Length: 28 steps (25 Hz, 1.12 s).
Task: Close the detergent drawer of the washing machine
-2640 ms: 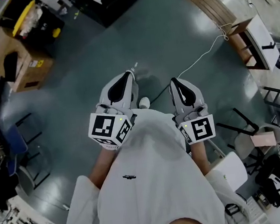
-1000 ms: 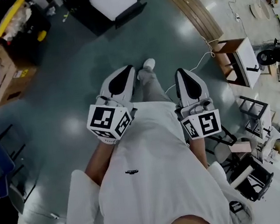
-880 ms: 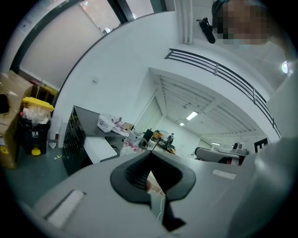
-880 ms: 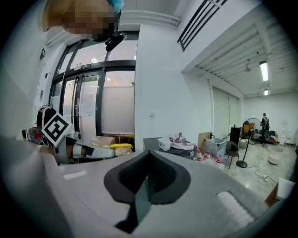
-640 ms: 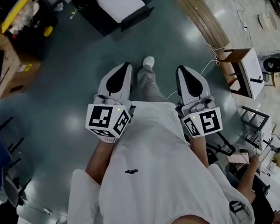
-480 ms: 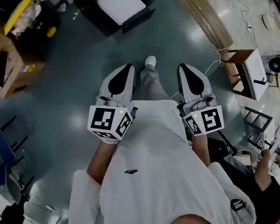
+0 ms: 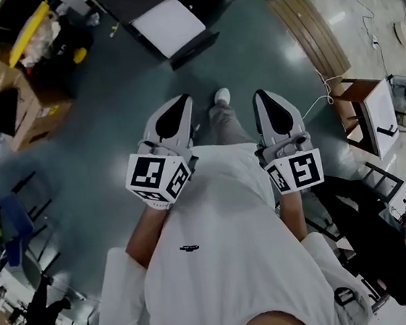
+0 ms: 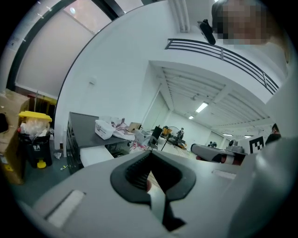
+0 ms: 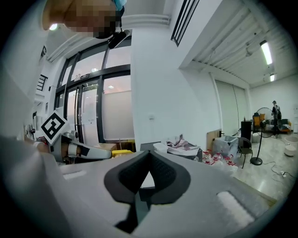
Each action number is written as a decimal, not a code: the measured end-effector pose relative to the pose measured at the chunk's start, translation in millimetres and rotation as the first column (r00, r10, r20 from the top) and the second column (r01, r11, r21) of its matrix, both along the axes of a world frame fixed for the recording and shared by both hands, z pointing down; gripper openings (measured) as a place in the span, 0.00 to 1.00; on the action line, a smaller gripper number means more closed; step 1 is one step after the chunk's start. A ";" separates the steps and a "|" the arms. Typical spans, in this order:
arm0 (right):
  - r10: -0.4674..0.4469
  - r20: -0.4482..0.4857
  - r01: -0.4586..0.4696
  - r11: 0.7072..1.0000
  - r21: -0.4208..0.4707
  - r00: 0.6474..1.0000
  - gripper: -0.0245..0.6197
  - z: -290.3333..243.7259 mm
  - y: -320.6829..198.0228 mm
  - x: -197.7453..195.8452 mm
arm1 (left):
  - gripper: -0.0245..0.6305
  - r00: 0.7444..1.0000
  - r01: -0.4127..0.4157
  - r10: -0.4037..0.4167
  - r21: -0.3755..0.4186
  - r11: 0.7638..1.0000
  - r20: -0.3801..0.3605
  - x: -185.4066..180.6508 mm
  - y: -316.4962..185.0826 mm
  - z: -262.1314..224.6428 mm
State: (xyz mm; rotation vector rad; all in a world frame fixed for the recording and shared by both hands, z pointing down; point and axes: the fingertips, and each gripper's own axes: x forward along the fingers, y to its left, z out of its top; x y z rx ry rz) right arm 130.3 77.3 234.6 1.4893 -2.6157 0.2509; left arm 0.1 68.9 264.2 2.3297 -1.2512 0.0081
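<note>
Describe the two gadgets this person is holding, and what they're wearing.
The left tool and right tool are smooth grey-white shells tapering to a point, each with a black, ribbed, teardrop-shaped inset. Each carries a cube of black-and-white square markers at its rear. The person wears a white short-sleeved shirt with a small dark logo.

White left claw (image 7: 180, 99) and right claw (image 7: 260, 94) carry black-and-white patterned cubes (image 7: 158, 179); floor (image 7: 110, 110) teal-grey.
</note>
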 end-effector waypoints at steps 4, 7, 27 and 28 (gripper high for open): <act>-0.020 0.028 0.020 1.000 0.012 0.999 0.03 -5.0 -42.2 24.1 | 0.06 1.000 0.003 -0.003 0.014 1.000 0.030 29.0 -40.4 -9.9; -0.041 0.038 0.041 0.999 0.013 0.998 0.03 -7.2 -73.6 43.3 | 0.06 0.998 0.012 -0.013 0.017 1.000 0.056 48.9 -68.4 -15.1; -0.201 0.019 0.201 0.979 -0.016 0.979 0.03 11.5 -182.2 74.9 | 0.06 0.983 0.147 -0.142 -0.042 0.988 0.114 77.0 -160.1 -2.5; -0.198 0.019 0.198 0.980 -0.021 0.980 0.03 12.8 -182.1 71.9 | 0.06 0.983 0.146 -0.140 -0.042 0.988 0.115 73.5 -161.1 -4.2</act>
